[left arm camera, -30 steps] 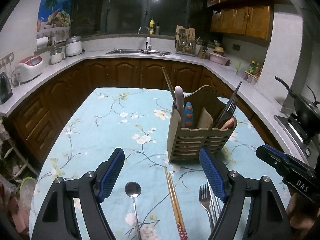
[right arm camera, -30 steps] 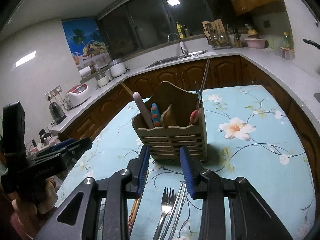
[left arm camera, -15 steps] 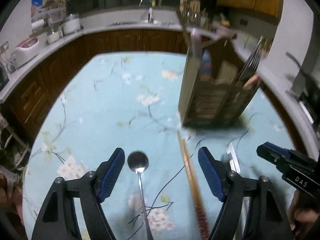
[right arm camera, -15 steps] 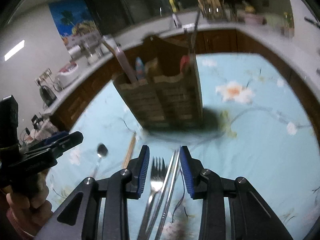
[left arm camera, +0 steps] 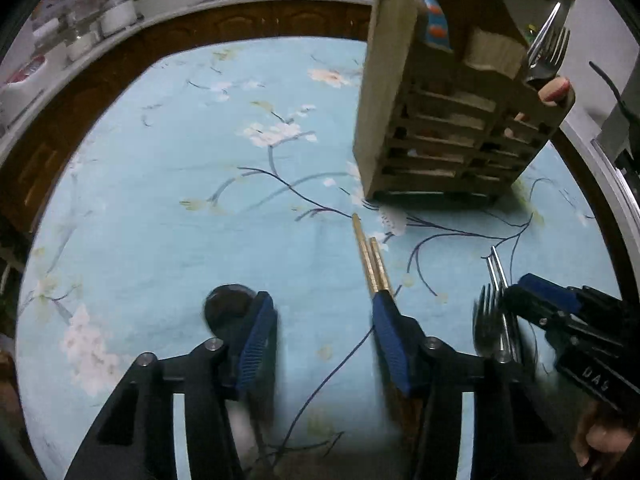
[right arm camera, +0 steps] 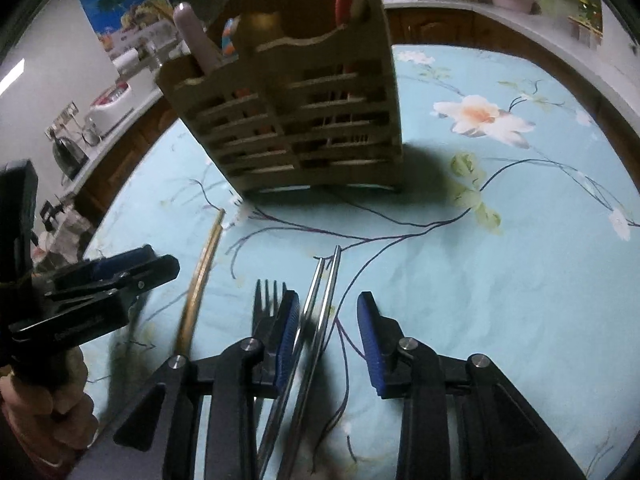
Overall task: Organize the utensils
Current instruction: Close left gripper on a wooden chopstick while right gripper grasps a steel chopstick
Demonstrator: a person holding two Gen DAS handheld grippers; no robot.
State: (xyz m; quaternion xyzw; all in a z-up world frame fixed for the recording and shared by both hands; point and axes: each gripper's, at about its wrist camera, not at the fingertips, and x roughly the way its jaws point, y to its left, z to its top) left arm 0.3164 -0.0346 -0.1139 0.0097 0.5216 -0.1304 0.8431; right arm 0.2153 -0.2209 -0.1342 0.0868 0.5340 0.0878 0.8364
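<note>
My left gripper [left arm camera: 325,336] hangs low over the blue flowered tablecloth [left arm camera: 180,200], jaws closing, with only cloth showing between the pads. The spoon [left arm camera: 226,306] lies partly under its left finger. A pair of wooden chopsticks [left arm camera: 372,260] runs under its right finger. My right gripper [right arm camera: 328,320], jaws closing slightly, straddles a pair of metal chopsticks [right arm camera: 326,288] without pressing them. A fork [right arm camera: 267,300] lies just outside its left finger. The wooden utensil holder [right arm camera: 296,112] stands beyond, with several utensils in it.
Each gripper shows in the other's view: the right gripper [left arm camera: 560,320] by the fork [left arm camera: 486,320], the left gripper [right arm camera: 100,280] held by a hand [right arm camera: 48,400]. A kitchen counter [left arm camera: 168,8] with appliances curves around the table's far side.
Both grippers have sunk toward the table and tipped downward. The left jaws have narrowed, and the spoon now sits at the left finger instead of between the fingers.
</note>
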